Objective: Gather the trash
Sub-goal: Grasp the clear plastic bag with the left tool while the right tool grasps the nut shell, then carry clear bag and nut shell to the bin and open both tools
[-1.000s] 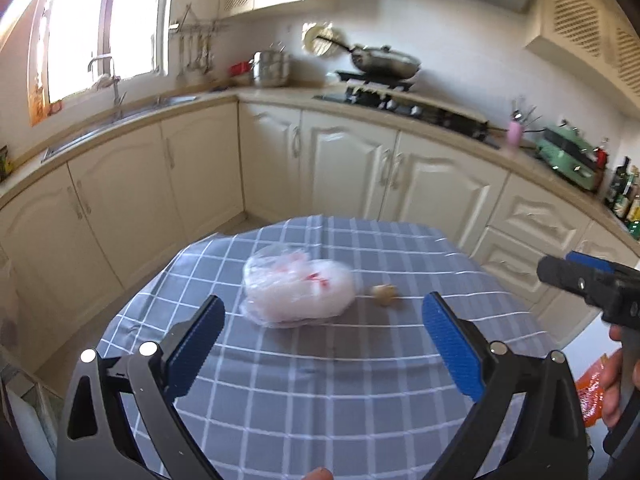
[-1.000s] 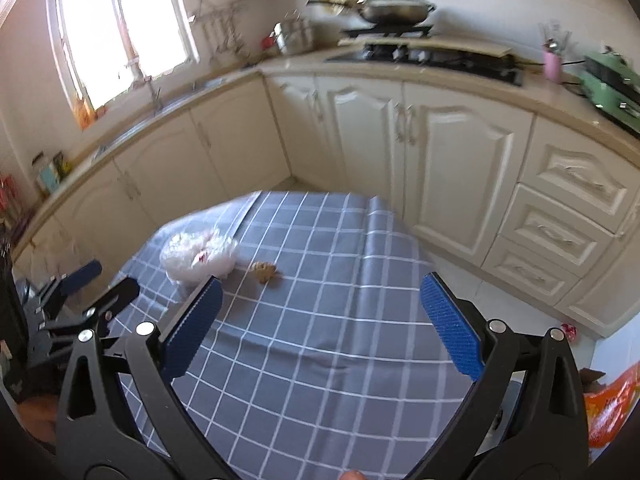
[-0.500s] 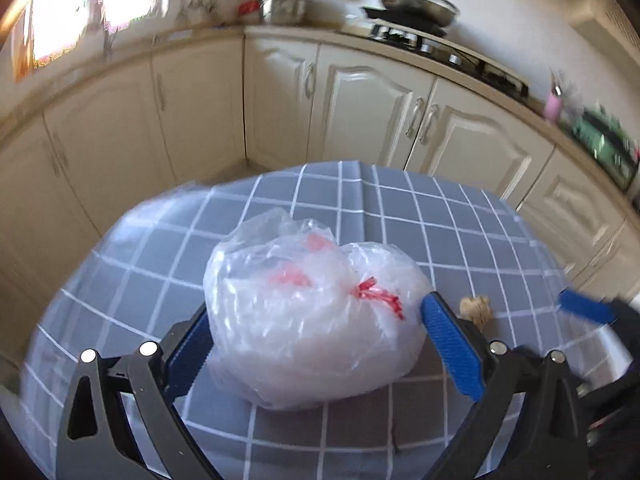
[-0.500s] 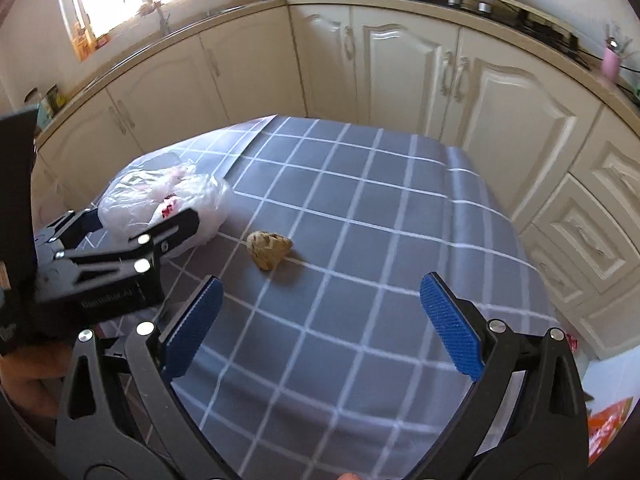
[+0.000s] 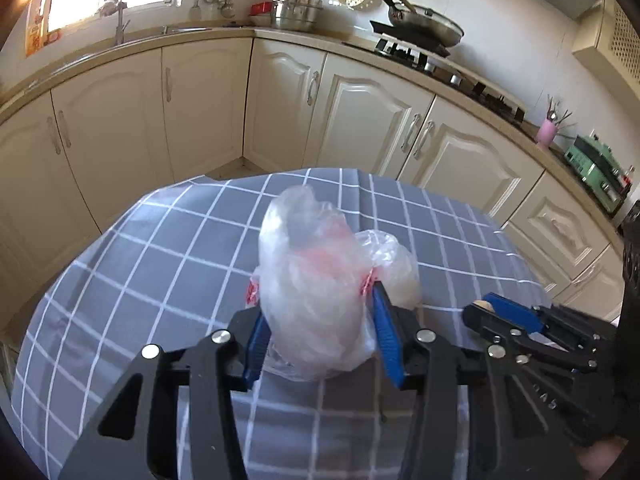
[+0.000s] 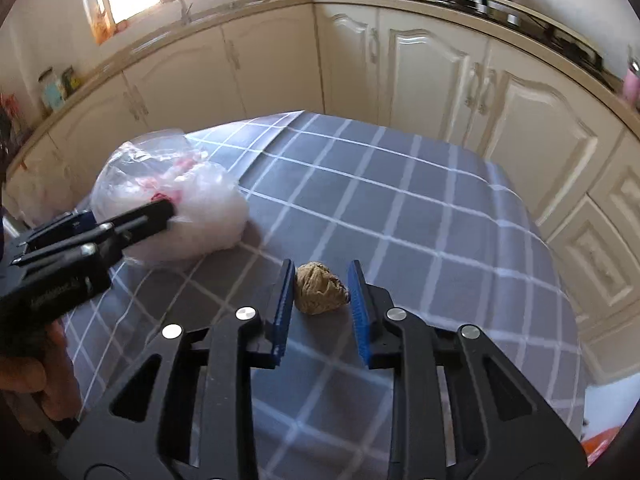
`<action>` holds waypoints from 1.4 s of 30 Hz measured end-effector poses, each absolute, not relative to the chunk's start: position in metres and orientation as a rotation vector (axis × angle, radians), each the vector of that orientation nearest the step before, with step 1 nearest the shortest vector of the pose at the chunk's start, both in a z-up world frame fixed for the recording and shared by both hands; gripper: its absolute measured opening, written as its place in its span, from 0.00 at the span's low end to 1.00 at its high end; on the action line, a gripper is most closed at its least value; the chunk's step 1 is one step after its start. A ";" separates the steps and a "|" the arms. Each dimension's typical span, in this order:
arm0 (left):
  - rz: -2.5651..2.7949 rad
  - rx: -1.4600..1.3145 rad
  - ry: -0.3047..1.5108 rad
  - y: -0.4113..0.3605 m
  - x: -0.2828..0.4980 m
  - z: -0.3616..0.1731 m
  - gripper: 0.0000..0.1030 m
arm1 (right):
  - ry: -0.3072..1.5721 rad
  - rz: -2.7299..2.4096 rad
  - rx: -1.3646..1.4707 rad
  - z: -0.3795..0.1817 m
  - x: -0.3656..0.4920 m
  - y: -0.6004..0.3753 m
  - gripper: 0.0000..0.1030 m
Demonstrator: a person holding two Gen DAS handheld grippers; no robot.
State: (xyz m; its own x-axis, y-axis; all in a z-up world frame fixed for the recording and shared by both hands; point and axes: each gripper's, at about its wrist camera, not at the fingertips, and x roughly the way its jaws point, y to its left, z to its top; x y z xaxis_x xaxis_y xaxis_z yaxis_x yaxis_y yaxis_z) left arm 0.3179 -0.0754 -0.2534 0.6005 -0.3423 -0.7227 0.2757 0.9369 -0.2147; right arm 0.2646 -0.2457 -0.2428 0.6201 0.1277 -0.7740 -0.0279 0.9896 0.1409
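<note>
A clear plastic bag (image 5: pixel 320 280) with red print stands on the grey checked tablecloth (image 5: pixel 160 264). My left gripper (image 5: pixel 320 312) has its jaws closing on the bag; both blue pads press its sides and it bulges up between them. The same bag (image 6: pixel 200 204) and left gripper fingers (image 6: pixel 136 220) show at the left of the right wrist view. A crumpled brown paper wad (image 6: pixel 320 288) lies on the cloth between the pads of my right gripper (image 6: pixel 320 266), whose jaws are closing with both pads at its sides. The right gripper (image 5: pixel 500 312) sits just right of the bag.
Cream kitchen cabinets (image 5: pixel 360 120) wrap around beyond the table's far edge (image 6: pixel 400 128), with a sink and a stove carrying a wok (image 5: pixel 424 28) on the counter. An orange bag (image 6: pixel 600 446) lies on the floor at lower right. A hand (image 6: pixel 36 380) holds the left gripper.
Both grippers came down toward the table and their jaws closed in from wide open. The bag is now squeezed taller between the left pads; the brown wad sits between the right pads.
</note>
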 end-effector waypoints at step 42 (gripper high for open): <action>-1.002 0.247 0.800 -0.400 0.058 -0.206 0.41 | 0.669 -0.445 0.628 -0.212 -0.082 -0.572 0.26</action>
State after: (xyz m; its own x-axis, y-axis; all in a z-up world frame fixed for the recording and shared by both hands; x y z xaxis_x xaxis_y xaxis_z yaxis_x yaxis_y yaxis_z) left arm 0.0582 -0.4001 -0.2061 0.2888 -0.6548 -0.6984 0.8260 0.5393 -0.1640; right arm -0.0825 -0.5717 -0.2118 0.7042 -0.1796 -0.6869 0.5643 0.7287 0.3880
